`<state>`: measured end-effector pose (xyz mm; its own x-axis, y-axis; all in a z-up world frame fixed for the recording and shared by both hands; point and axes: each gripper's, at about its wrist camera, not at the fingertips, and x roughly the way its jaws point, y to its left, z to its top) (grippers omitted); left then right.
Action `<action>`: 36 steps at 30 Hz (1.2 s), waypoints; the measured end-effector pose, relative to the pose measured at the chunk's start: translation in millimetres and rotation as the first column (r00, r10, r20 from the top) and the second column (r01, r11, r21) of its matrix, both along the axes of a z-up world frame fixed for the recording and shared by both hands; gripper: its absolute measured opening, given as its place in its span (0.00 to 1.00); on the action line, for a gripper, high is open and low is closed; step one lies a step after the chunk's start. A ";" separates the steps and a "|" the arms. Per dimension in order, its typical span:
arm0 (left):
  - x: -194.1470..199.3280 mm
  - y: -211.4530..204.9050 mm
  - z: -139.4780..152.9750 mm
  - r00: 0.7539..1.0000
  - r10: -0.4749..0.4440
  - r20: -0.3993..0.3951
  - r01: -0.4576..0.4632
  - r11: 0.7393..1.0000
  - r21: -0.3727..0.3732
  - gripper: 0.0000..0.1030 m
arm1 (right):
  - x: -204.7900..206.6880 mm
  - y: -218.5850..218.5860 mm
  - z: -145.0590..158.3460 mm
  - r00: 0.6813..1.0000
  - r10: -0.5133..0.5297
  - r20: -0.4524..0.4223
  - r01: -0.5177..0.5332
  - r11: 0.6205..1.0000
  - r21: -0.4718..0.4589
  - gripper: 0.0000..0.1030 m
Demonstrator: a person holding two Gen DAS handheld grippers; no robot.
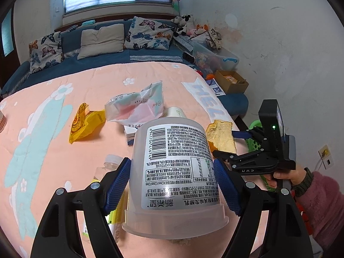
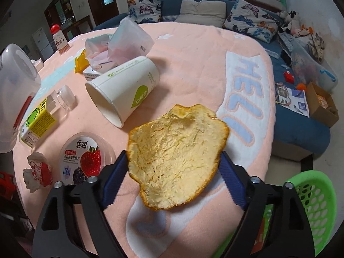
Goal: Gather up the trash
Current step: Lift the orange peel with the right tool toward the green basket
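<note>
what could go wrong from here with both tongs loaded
1. The orange peel is thin and curled, caught only by its edges in the right tongs; it could buckle and fall onto the pink blanket before reaching the green basket.
2. The yogurt tub in the left tongs is held tilted with its mouth downward, so leftovers may drip.

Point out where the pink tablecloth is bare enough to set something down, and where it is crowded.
Bare: the wide stretch of pink tablecloth between the tipped paper cup and the HELLO lettering, running back to the sofa side. Crowded: the left part, where the cup, clear plastic bag, small bottle, strawberry lid and crumpled wrapper lie close together.
</note>
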<state>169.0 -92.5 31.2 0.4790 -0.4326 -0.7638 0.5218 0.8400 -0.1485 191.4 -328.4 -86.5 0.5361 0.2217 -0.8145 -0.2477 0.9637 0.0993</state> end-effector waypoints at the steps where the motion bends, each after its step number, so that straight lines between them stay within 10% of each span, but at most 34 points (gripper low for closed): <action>1: 0.5 0.2 -0.1 1.000 0.001 -0.002 -0.001 1.000 -0.001 0.73 | 0.4 0.2 -0.3 1.000 0.001 0.004 -0.001 1.000 0.000 0.84; 13: 5.4 0.1 -2.8 1.000 0.007 -0.015 -0.007 1.000 -0.004 0.73 | 7.6 3.9 -10.1 1.000 -0.004 -0.017 0.004 1.000 0.009 0.87; 22: 6.3 -0.6 -4.6 1.000 0.010 -0.017 -0.010 1.000 -0.005 0.73 | 2.7 1.3 -1.8 0.999 -0.042 0.022 0.042 0.999 -0.011 0.64; 36: -6.2 -13.9 4.3 0.999 -0.033 -0.017 0.032 0.998 -0.048 0.73 | -41.7 -16.3 38.7 0.992 -0.085 0.093 0.086 0.996 -0.010 0.60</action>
<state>162.8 -106.4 35.5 0.4510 -0.4838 -0.7501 0.5457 0.8144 -0.1972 149.8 -344.7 -47.8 0.6256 0.1611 -0.7633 -0.1718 0.9829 0.0666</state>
